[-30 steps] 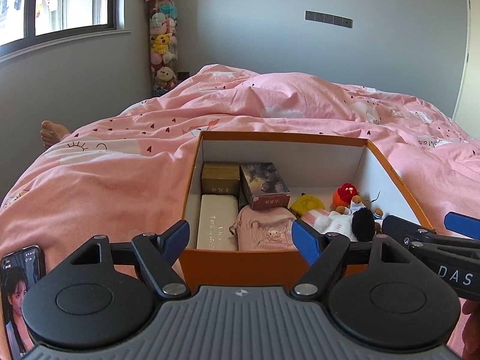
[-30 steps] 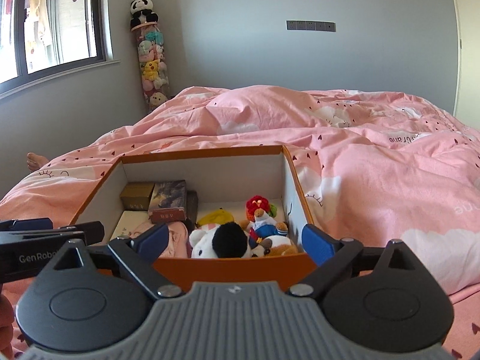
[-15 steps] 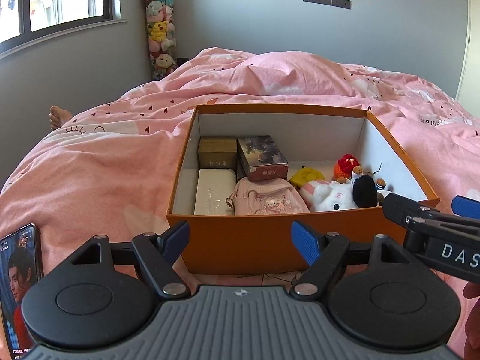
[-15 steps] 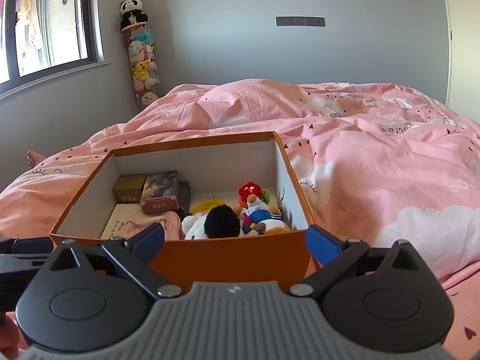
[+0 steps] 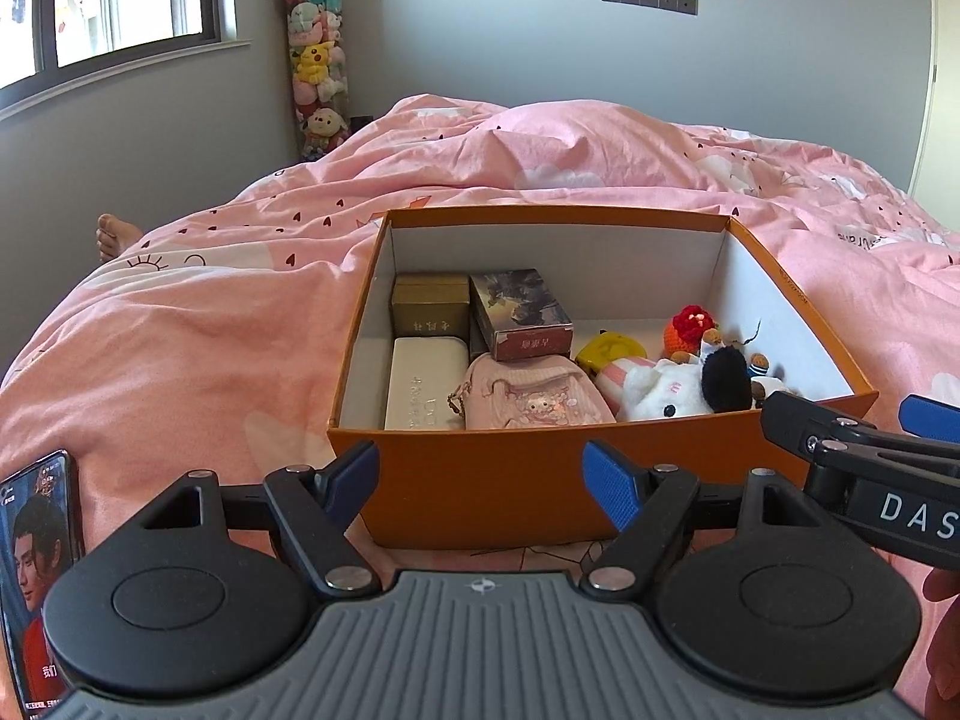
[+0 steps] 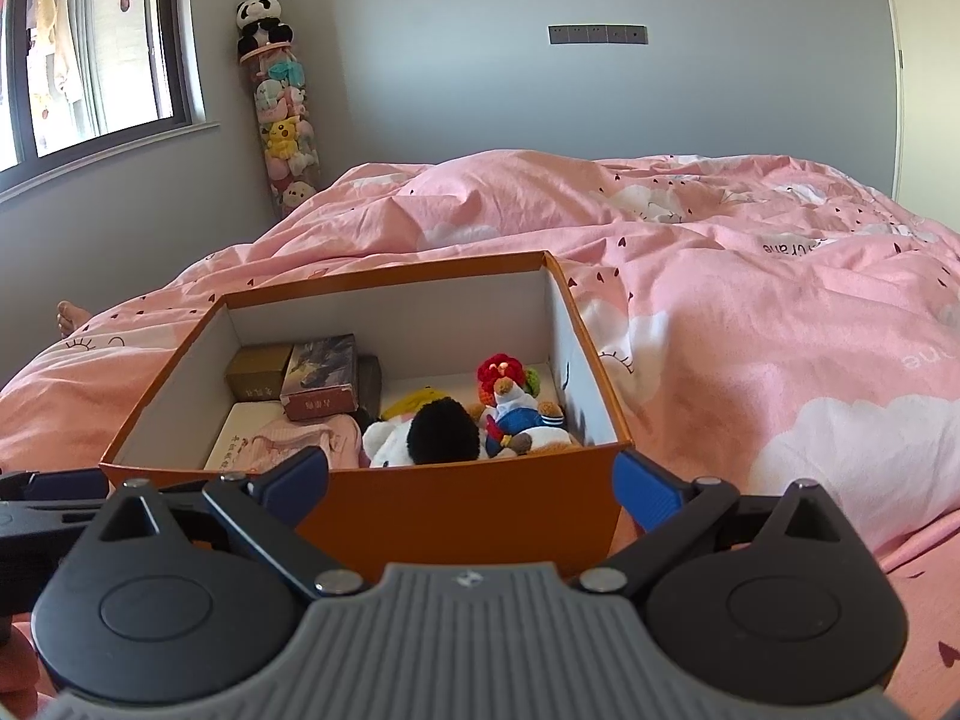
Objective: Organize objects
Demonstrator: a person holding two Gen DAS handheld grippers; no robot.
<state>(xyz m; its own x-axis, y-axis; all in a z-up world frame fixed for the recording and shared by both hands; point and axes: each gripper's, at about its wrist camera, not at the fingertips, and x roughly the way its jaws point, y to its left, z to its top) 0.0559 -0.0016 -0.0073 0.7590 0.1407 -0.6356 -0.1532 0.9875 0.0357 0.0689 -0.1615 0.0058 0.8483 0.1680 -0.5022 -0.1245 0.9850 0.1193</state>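
An orange box (image 5: 480, 480) (image 6: 456, 504) with white inner walls sits on the pink bed. Inside lie a gold box (image 5: 429, 303), a dark picture box (image 5: 522, 312), a white case (image 5: 423, 384), a pink pouch (image 5: 528, 399), a white and black plush (image 5: 678, 387) (image 6: 432, 435), a yellow toy (image 5: 612, 351) and a red-headed doll (image 6: 510, 390). My left gripper (image 5: 480, 477) is open and empty, just short of the box's near wall. My right gripper (image 6: 471, 489) is also open and empty at that wall, toward its right corner.
A phone (image 5: 36, 564) with a lit screen lies on the pink duvet (image 6: 750, 312) at near left. A person's bare foot (image 5: 114, 234) rests at the bed's left edge. A tall tube of plush toys (image 6: 282, 120) stands in the corner by the window (image 5: 108, 0).
Both grippers drew back and rose from the box over the last second; the whole near wall now shows in front of them. The jaws stayed open and empty.
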